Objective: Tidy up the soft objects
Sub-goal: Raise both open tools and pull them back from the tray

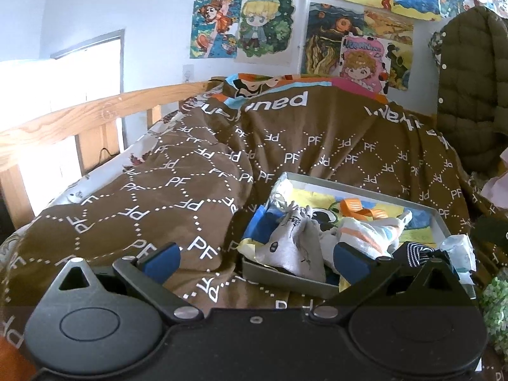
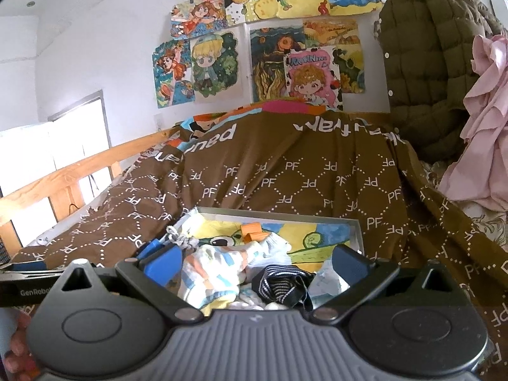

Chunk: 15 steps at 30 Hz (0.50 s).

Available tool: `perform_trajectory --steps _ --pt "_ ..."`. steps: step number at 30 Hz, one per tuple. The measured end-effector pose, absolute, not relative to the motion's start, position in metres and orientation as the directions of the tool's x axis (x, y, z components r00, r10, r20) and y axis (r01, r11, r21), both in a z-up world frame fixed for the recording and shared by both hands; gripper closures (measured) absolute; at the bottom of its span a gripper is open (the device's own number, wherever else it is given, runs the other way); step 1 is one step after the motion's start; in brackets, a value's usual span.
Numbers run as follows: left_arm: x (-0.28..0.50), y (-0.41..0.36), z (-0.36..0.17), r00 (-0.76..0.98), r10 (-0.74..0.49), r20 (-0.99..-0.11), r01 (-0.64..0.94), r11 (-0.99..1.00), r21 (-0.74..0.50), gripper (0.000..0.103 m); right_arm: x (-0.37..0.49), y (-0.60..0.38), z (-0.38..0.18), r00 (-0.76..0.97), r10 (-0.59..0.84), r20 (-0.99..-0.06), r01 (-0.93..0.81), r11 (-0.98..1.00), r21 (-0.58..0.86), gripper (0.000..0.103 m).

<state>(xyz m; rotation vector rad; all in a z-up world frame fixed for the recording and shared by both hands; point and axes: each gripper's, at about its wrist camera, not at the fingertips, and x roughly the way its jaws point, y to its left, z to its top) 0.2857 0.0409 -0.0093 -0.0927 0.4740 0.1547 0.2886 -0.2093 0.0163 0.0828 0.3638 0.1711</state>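
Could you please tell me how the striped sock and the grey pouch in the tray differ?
The striped sock is dark with thin white stripes; the grey pouch is pale with dark print. The sock lies crumpled toward the tray's right; the pouch bunches upward at its left. Both are soft and ungripped.

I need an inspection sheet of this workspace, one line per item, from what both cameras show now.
Surface: brown blanket printed PF, covering the bed.
Job's things: grey tray holding a striped sock, a pastel cloth and a grey pouch.
Clutter: orange piece in the tray.
Grippers: left claw open; right claw open, over the tray.
Cables: nothing seen.
Surroundings: drawings on the wall, olive jacket, wooden rail.
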Motion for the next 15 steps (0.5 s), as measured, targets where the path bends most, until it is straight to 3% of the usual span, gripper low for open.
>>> perform_trajectory --steps 15 --pt "0.212 0.030 0.020 0.888 0.167 -0.429 -0.194 0.981 -0.019 0.001 0.231 -0.205 0.034 0.935 0.187 -0.301 -0.161 0.981 0.110 0.000"
